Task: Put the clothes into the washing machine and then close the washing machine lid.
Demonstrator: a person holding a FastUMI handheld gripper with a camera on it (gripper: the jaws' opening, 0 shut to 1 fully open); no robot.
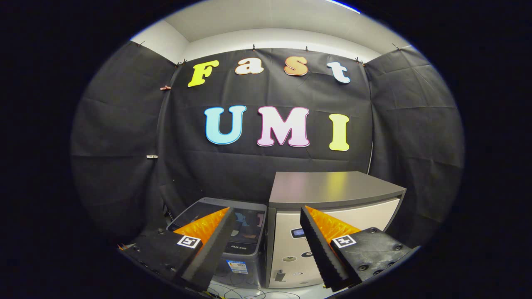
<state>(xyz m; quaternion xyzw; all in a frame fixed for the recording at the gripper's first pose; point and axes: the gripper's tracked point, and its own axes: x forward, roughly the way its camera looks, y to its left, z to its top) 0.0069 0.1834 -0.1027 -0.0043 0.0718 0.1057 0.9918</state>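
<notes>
The gripper [266, 216] is spread wide and holds nothing. Its two fingers [214, 245] point at the booth's black cloth wall. Beyond the fingers, at about 11 o'clock, sits the small grey washing machine [245, 249] with its dark lid [249, 222] down. Just beside it, at 1 o'clock, stands a taller white cabinet [332, 195] with a flat dark top.

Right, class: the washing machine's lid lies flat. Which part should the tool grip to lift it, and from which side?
Probably grip the lid by its front edge, coming from the front and slightly above: it lies flat, likely hinged at the back, and the cabinet stands close on its right. The tool is open, short of the machine.
</notes>
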